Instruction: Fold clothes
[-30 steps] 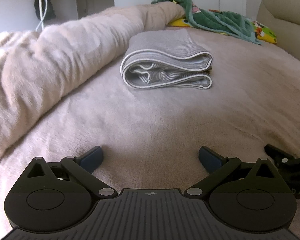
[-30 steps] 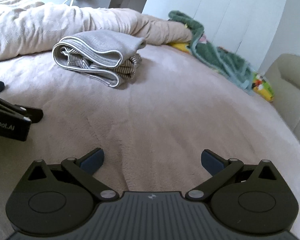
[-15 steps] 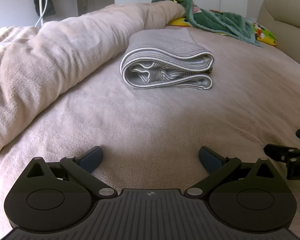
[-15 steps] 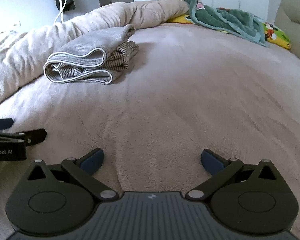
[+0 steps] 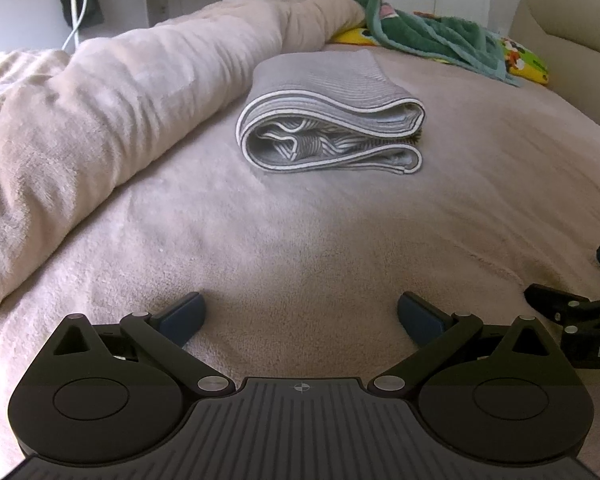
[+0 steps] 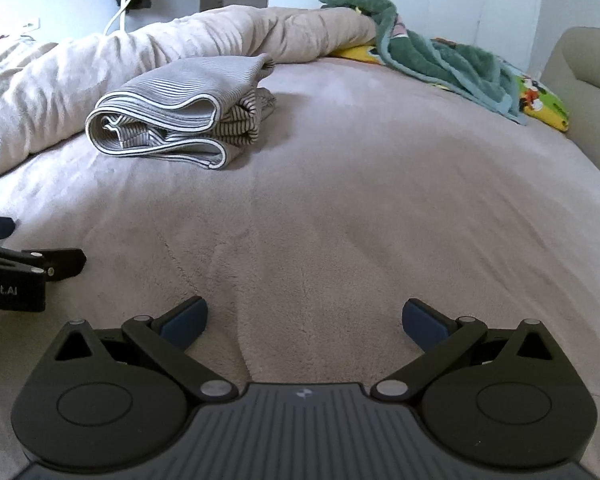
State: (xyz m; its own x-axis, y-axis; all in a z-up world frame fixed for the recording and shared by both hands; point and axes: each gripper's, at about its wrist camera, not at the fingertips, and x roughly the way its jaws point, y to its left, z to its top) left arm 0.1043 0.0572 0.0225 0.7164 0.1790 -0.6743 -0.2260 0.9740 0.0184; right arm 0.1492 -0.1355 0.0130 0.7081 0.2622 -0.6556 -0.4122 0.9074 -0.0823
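A grey striped garment with white edging lies folded in a thick bundle on the pinkish bed cover. From the right wrist view the same folded garment lies at the upper left. My left gripper is open, low over the cover, well short of the bundle, nothing between its fingers. My right gripper is also open and empty, to the right of the left one. Part of the right gripper shows at the right edge of the left view, and part of the left gripper at the left edge of the right view.
A rolled beige duvet runs along the left side of the bed. A green towel over a yellow printed cloth lies at the far end. A beige padded headboard stands on the right. White cables hang by the wall.
Both grippers stayed open. The right wrist view swung right then settled facing the far end of the bed; the left view drew slightly closer to the folded garment. The garment did not move.
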